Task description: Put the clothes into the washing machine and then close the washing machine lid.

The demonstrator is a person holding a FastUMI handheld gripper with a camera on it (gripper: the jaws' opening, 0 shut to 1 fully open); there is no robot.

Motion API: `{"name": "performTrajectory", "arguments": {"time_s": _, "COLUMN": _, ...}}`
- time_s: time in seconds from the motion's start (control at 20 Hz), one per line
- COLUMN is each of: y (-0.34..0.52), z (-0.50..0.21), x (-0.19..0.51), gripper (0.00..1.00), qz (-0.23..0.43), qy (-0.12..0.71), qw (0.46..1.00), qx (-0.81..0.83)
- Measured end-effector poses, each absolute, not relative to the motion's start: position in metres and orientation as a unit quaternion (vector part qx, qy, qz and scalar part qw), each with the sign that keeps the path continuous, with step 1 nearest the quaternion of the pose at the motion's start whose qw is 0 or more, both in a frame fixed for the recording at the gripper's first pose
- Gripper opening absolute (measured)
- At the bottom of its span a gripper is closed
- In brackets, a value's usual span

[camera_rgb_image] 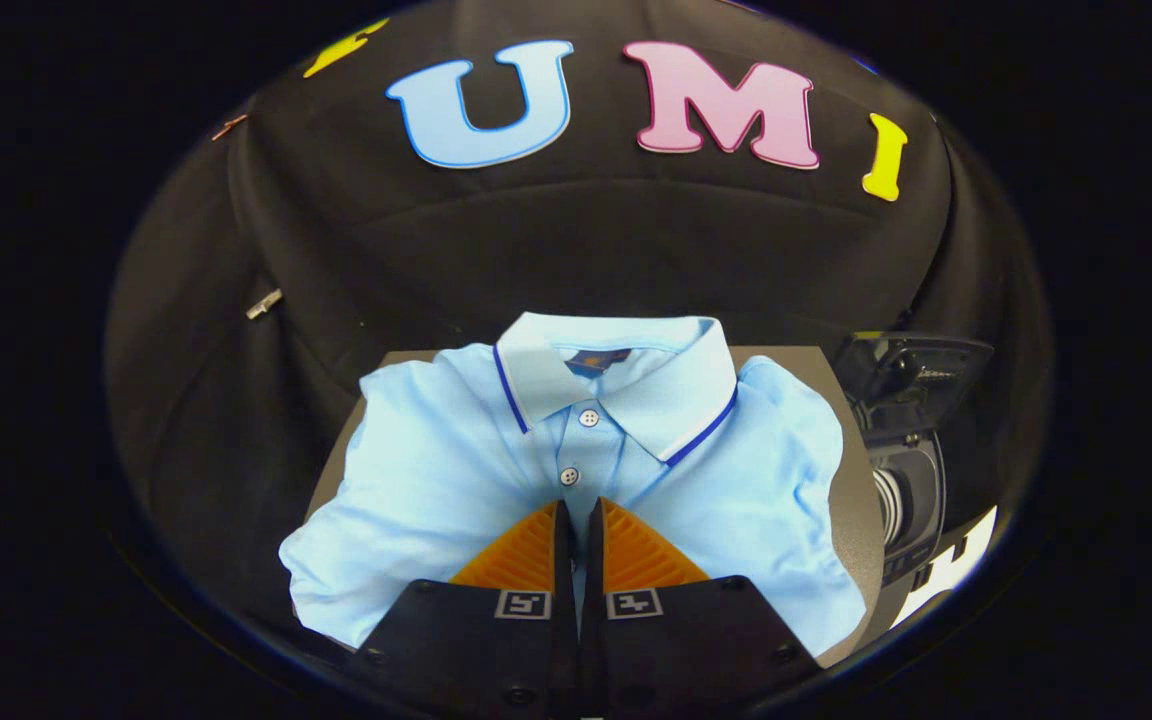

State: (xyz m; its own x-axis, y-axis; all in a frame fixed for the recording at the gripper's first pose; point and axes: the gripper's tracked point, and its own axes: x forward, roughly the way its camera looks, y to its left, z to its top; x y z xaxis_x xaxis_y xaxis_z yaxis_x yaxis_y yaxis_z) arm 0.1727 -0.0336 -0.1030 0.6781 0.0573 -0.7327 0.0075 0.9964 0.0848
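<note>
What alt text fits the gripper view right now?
The tongs are pinched shut on the placket of a folded light blue polo shirt lying on a grey table. A dark washing machine stands beside the table.

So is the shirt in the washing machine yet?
Not yet. The light blue shirt lies folded on the grey table, so nothing looks done so far. In hand: the gripper sits low over the shirt's front with its jaws nearly closed, a thin strip of cloth between them. Left: lift the shirt, put it into the washing machine beside the table, then close its lid.
</note>
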Motion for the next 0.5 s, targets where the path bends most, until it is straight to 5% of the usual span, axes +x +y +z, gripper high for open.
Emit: {"name": "performTrajectory", "arguments": {"time_s": 0.5, "y": -0.034, "z": -0.021, "x": 0.139, "gripper": 0.06, "qz": 0.049, "qy": 0.253, "qw": 0.965, "qx": 0.059}}
